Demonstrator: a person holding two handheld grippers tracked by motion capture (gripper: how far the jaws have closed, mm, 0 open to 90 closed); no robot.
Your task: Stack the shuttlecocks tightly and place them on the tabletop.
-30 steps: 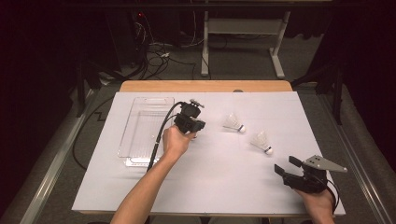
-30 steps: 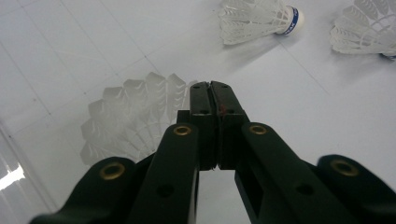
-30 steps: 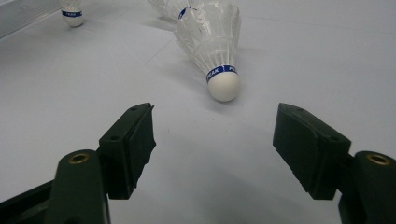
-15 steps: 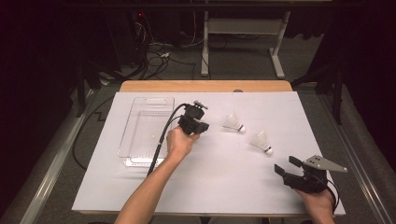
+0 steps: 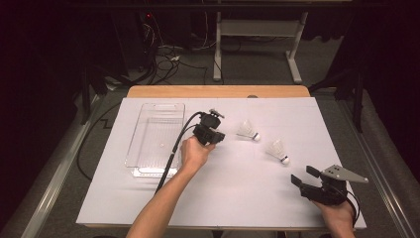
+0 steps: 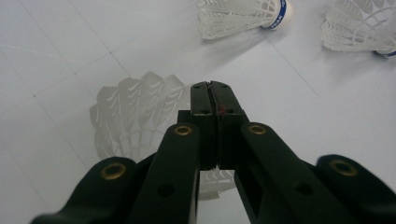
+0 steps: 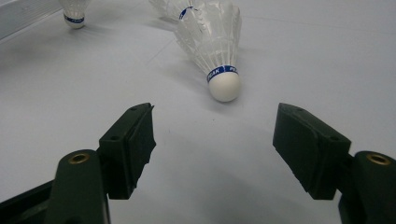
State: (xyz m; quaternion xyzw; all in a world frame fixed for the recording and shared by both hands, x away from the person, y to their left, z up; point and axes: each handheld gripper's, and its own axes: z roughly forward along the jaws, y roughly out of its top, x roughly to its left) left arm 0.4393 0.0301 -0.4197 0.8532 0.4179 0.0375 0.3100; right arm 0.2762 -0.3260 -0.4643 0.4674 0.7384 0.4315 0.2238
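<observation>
Three shuttlecocks, one in grip

Left tongs (image 6: 212, 88) are together, apparently pinching the feather skirt of the held shuttlecock (image 6: 135, 112) above the desk (image 5: 237, 198). Two loose shuttlecocks (image 5: 246, 131) lie at 3 o'clock of it. Right tongs (image 7: 212, 140) stand apart, empty. Judgement: very light, with crushable feathers. Grip gently, preferably at the firm cork base.
</observation>
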